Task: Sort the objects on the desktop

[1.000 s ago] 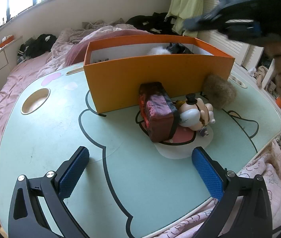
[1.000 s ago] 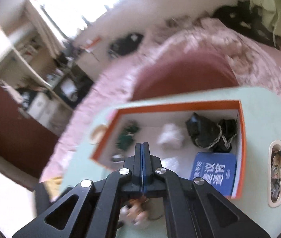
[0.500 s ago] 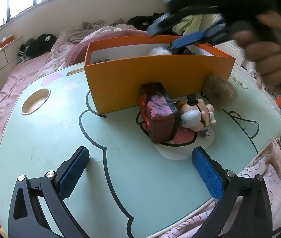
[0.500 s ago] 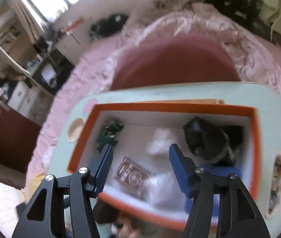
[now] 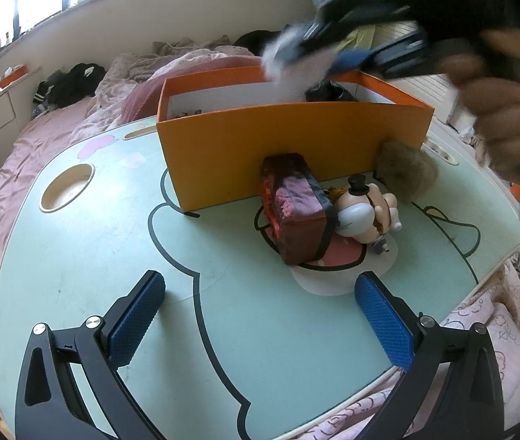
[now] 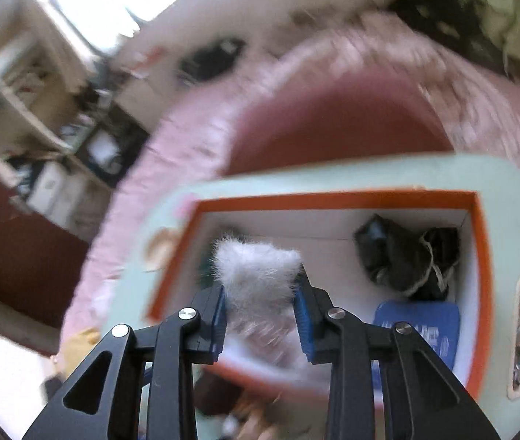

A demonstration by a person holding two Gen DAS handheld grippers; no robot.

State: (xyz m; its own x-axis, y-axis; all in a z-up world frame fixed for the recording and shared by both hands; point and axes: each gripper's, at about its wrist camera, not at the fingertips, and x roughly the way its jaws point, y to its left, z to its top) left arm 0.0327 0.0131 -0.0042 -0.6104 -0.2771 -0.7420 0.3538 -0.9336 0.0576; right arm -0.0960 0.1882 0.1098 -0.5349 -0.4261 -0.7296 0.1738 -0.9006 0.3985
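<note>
1. The right hand-held gripper (image 6: 262, 299) is closing, its blue pads pressing a white fluffy pompom (image 6: 256, 275) above the orange box (image 6: 333, 198).
2. Right of it lies a blue packet (image 6: 421, 326); its white writing is unreadable.
3. The left hand-held gripper (image 5: 260, 315) stands wide apart, empty, above the desk (image 5: 76, 256).

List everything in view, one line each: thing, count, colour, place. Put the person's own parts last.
box: one, orange, white inside, on the table
table: one, pale green with a black cartoon outline, over pink bedding
pouch: one, dark red and black, in front of the box
figurine: one, white and tan with a black hat, right of the pouch
furry ball: one, brown, at the box's right corner
fluffy white piece: one, between the right gripper's pads above the box
black cloth: one bundle, inside the box
blue packet: one, inside the box
left gripper: open, low over the table
right gripper: jaws closing on the fluffy piece
hand: one, holding the right gripper
</note>
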